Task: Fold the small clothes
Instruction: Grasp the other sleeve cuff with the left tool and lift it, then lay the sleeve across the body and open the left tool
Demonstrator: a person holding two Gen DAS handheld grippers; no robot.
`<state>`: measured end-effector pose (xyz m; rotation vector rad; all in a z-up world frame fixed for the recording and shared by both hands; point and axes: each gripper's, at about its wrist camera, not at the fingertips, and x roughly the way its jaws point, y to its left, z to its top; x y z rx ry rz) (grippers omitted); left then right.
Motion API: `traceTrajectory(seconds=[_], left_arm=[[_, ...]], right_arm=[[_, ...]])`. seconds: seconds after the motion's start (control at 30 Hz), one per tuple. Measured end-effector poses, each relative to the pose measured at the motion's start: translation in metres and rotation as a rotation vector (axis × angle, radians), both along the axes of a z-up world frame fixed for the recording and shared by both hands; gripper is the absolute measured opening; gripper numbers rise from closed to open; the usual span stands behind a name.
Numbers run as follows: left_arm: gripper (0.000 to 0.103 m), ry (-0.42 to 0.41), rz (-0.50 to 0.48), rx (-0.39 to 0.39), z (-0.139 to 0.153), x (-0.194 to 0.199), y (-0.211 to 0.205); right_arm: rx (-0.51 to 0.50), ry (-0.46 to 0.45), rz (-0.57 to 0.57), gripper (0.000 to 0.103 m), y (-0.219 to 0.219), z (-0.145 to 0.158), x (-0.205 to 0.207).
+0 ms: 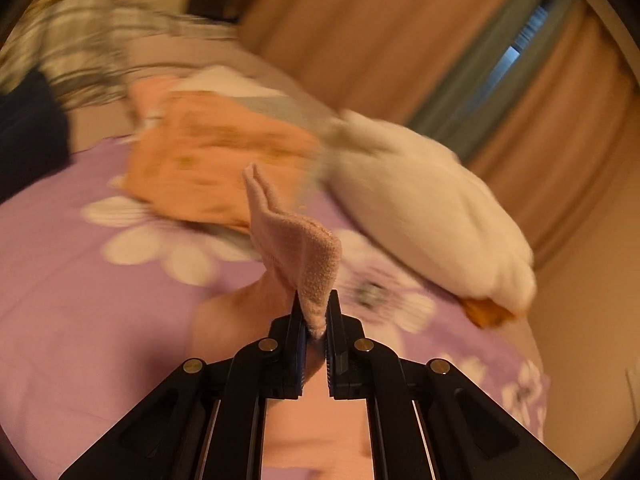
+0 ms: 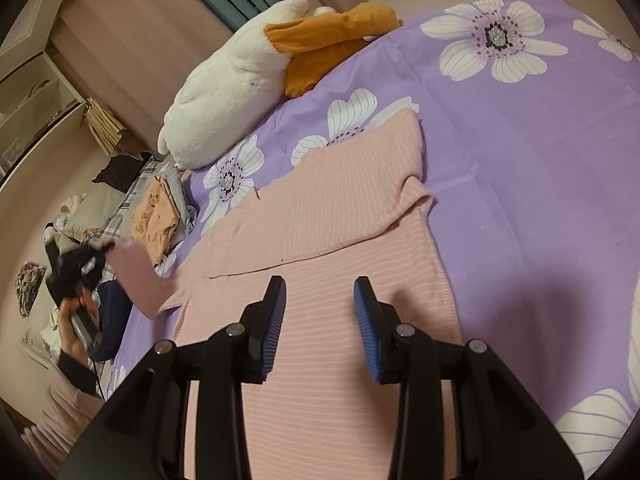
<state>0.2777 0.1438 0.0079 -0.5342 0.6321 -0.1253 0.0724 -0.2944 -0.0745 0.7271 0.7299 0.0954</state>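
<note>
The left gripper pinches a sleeve end of the pink top, lifting it off the purple sheet. The right gripper hangs with its jaws wide apart and bare over the top's body, which lies flat on the sheet. A white plush and folded clothes lie beyond.
</note>
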Motion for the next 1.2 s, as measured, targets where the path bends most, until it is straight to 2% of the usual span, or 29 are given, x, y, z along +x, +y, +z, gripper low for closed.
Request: traceTrajectory(seconds=[0.13, 0.3, 0.43, 0.5, 0.63, 0.7, 0.77, 0.83, 0.9, 1.03, 1.13, 1.2], left_arm=[[0.004, -0.011, -0.138, 0.050, 0.007, 0.007, -0.081], [0.005, 0.005, -0.298, 0.131, -0.005, 0.006, -0.181], [0.005, 0.045, -0.405, 0.188, -0.030, -0.003, -0.247], [0.005, 0.067, -0.452, 0.244, -0.046, -0.010, -0.281], [0.005, 0.134, -0.528, 0.285, -0.080, -0.012, -0.320], [0.005, 0.176, -0.576, 0.276, -0.091, -0.016, -0.328], [0.011, 0.225, -0.624, 0.285, -0.100, -0.017, -0.329], [0.048, 0.253, -0.653, 0.294, -0.102, -0.021, -0.322], [0.062, 0.226, -0.662, 0.280, -0.095, -0.029, -0.307], [0.062, 0.167, -0.658, 0.233, -0.079, -0.039, -0.263], [0.062, 0.125, -0.566, 0.172, -0.073, -0.030, -0.210], [0.062, 0.129, -0.483, 0.137, -0.076, -0.018, -0.180]], right_arm=[[-0.012, -0.006, -0.010, 0.036, -0.011, 0.001, -0.011], [-0.027, 0.003, -0.032, 0.036, -0.024, -0.002, -0.022], [-0.018, 0.014, -0.062, 0.037, -0.036, -0.009, -0.030], [-0.007, 0.021, -0.076, 0.037, -0.041, -0.013, -0.033], [0.005, 0.046, -0.079, 0.037, -0.045, -0.020, -0.032], [0.006, 0.049, -0.063, 0.044, -0.045, -0.020, -0.026], [0.013, 0.043, -0.057, 0.054, -0.045, -0.017, -0.017], [0.051, 0.020, -0.045, 0.055, -0.045, -0.014, -0.005], [0.106, -0.007, -0.031, 0.055, -0.045, -0.011, 0.010], [0.152, -0.015, 0.017, 0.055, -0.035, -0.010, 0.051], [0.163, 0.014, 0.041, 0.055, -0.029, -0.014, 0.085], [0.142, 0.050, 0.044, 0.055, -0.025, -0.019, 0.107]])
